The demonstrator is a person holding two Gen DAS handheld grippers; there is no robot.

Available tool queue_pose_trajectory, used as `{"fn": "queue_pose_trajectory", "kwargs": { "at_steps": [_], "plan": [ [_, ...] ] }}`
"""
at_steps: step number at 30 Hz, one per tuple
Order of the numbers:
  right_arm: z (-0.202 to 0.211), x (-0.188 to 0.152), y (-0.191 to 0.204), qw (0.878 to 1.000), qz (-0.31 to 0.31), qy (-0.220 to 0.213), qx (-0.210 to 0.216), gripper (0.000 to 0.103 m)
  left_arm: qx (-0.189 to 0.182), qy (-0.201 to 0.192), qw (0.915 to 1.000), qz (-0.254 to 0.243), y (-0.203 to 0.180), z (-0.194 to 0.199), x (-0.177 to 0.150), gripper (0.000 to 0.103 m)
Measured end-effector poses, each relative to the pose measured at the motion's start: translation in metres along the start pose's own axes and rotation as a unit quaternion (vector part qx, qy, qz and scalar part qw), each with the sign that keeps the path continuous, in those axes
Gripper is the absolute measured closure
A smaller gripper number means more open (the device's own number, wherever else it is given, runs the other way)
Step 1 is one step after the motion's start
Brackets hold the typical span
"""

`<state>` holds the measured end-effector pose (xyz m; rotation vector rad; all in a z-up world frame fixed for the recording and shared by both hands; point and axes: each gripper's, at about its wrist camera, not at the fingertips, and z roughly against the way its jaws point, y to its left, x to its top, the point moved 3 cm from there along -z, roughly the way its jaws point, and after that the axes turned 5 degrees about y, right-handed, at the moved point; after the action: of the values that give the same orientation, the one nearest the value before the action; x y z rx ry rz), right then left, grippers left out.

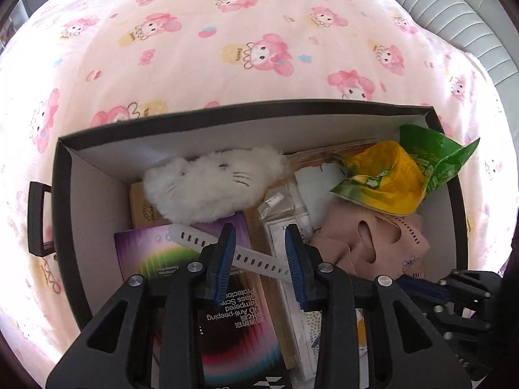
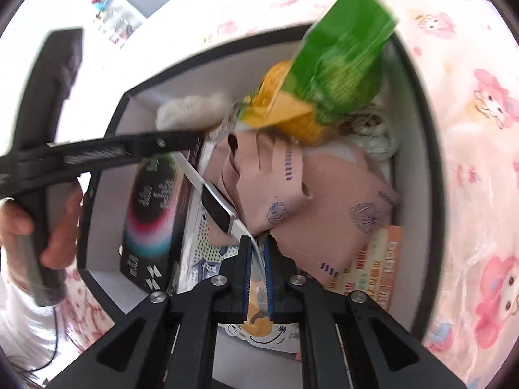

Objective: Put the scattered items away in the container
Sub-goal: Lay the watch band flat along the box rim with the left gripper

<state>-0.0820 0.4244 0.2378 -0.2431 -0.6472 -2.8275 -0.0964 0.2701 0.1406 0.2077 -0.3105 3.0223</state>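
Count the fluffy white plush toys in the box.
1. The plush toy lies at the far left of the box, against its far wall, on top of other items. More could be hidden under the pile.

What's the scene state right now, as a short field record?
surface: pink cartoon-print bedsheet
container: black box, white inside
contents: white plush cat, green-yellow snack bag, pink face masks, screen protector box
left gripper: open, over the box
right gripper: shut on white smartwatch, by its strap
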Motion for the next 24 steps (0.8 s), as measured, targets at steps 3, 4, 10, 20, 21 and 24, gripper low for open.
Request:
{"fn": "queue_pose_trajectory", "kwargs": {
  "at_steps": [3,4,10,20,21,24],
  "plan": [
    [0.017,0.0,0.0,0.999,-0.002,-0.039,-0.002,0.097,-0.003,0.0,1.0,-0.004,-0.011,-0.009,0.005,0.068],
    [0.026,-0.004,-0.023,0.999,-0.009,-0.048,0.011,0.097,-0.003,-0.001,1.0,-0.005,-0.01,-0.006,-0.001,0.067],
    [0.037,-0.013,-0.057,0.999,-0.003,-0.035,0.007,0.097,-0.026,0.013,0.9995,-0.012,-0.019,-0.012,-0.014,0.065],
    [0.039,-0.013,-0.061,0.999,-0.029,-0.017,-0.026,0.097,-0.059,0.017,0.9978,-0.026,-0.023,-0.003,-0.001,0.062],
    [0.039,-0.012,-0.061,0.999,-0.028,-0.017,-0.026,0.097,-0.049,0.025,0.9981,-0.03,-0.024,-0.009,0.005,0.062],
    [0.04,-0.012,-0.061,0.999,-0.025,-0.012,-0.02,0.097,-0.046,0.049,0.9975,-0.023,-0.023,-0.02,0.01,0.062]
  ]
}}
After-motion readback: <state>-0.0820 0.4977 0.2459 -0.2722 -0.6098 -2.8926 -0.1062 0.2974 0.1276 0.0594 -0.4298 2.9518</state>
